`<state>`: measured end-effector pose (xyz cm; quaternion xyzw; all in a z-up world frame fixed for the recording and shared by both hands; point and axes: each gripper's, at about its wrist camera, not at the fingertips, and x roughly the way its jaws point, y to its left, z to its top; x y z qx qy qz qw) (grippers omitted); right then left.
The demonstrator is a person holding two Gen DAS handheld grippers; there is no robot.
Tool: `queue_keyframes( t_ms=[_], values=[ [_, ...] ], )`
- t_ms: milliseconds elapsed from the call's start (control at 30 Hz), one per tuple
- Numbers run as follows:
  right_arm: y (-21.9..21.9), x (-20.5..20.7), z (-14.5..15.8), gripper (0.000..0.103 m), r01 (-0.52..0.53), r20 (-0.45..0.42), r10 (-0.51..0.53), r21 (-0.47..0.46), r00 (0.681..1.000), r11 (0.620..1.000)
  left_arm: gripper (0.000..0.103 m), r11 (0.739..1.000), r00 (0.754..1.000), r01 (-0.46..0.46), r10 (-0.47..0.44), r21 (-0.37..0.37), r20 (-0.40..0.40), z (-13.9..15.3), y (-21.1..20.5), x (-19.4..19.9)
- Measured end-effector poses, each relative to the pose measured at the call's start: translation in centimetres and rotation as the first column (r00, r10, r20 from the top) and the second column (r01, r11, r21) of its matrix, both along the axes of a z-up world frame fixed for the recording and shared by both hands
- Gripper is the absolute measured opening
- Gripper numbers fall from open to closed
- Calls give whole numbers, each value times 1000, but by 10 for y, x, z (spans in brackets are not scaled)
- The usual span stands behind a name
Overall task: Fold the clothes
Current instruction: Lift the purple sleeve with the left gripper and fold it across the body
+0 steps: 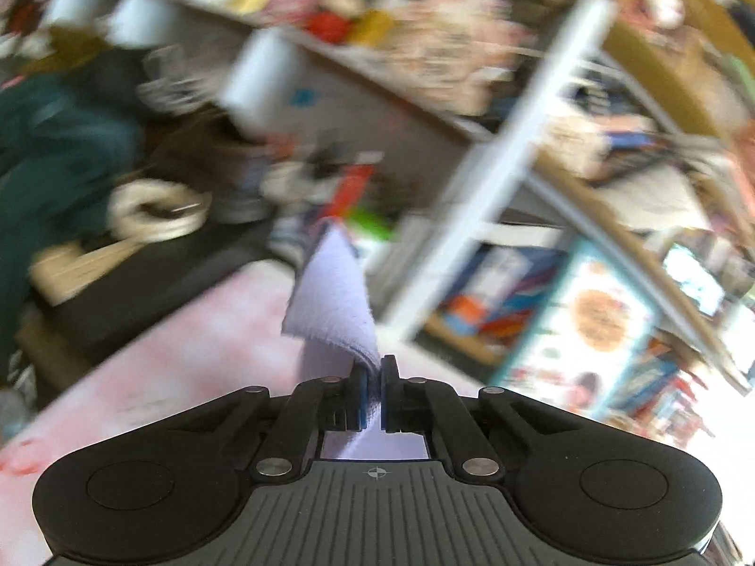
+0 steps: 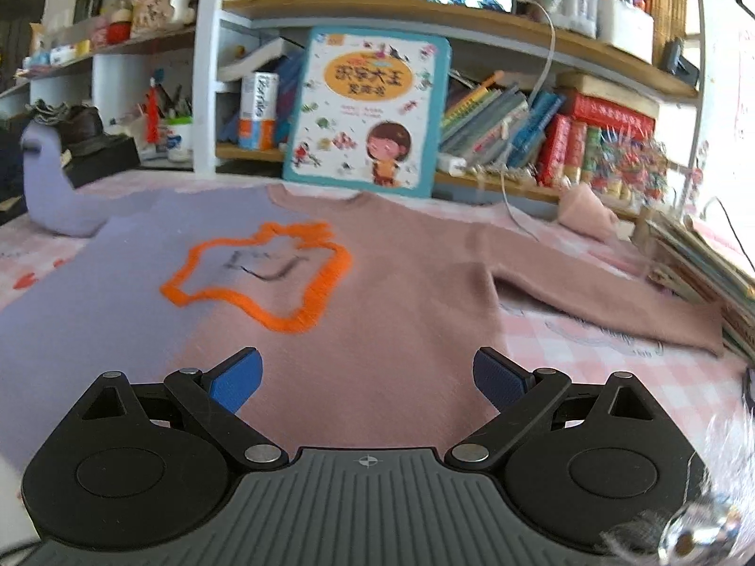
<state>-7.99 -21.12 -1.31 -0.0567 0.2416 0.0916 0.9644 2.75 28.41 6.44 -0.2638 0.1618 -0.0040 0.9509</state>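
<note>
A sweater, lavender on its left half and dusty pink on its right, with an orange outline patch, lies flat on the pink checked table cover. Its pink sleeve stretches out to the right. Its lavender sleeve is lifted at the far left. My left gripper is shut on the lavender sleeve cuff, held above the table; that view is motion-blurred. My right gripper is open and empty, just above the sweater's lower hem.
Shelves packed with books stand behind the table, with a large children's book leaning at the sweater's collar. A stack of books lies at the right edge. A white cable crosses near the right shoulder. Dark clutter sits at the back left.
</note>
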Motion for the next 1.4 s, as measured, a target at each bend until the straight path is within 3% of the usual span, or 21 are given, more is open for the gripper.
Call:
queue_keyframes(
  t_ms=[133, 333, 533, 700, 867, 967, 1033, 1100, 1233, 1300, 1400],
  values=[
    [-10, 2, -5, 96, 16, -25, -15, 60, 1000, 998, 3, 988, 988, 148, -150, 45, 34, 35, -62, 23],
    [-12, 5, -6, 96, 16, -44, -12, 82, 999, 996, 3, 933, 940, 331, -339, 141, 31, 63, -171, 60],
    [-17, 1, -4, 96, 1, -24, 1, 114, 1000, 994, 3, 888, 899, 436, -437, 148, -25, 55, -254, 89],
    [-24, 1, -3, 96, -4, -26, 9, 163, 1000, 987, 3, 871, 888, 460, -448, 174, -103, 35, -305, 105],
    [-25, 0, -2, 96, -11, -22, 15, 180, 1000, 984, 4, 872, 882, 462, -433, 163, -186, 4, -323, 117],
    [-25, 0, -2, 96, -13, -22, 18, 180, 1000, 984, 14, 865, 858, 492, -463, 96, -221, -10, -325, 120],
    [-25, 0, -2, 96, -15, -24, 19, 179, 1000, 984, 45, 858, 836, 514, -494, 25, -240, -16, -325, 119],
    [-25, 0, -2, 96, -14, -25, 19, 179, 1000, 984, 56, 837, 815, 547, -535, -13, -221, -15, -324, 112],
    [-25, 0, -3, 96, -11, -24, 15, 180, 1000, 984, 56, 803, 790, 596, -585, 5, -182, -5, -317, 91],
    [-25, 0, -3, 96, -9, -24, 13, 180, 1000, 984, 56, 805, 806, 585, -561, 102, -188, -1, -304, 75],
    [-24, 0, -3, 96, -7, -25, 11, 173, 1000, 985, 56, 817, 850, 523, -482, 243, -212, -4, -275, 50]
  ],
)
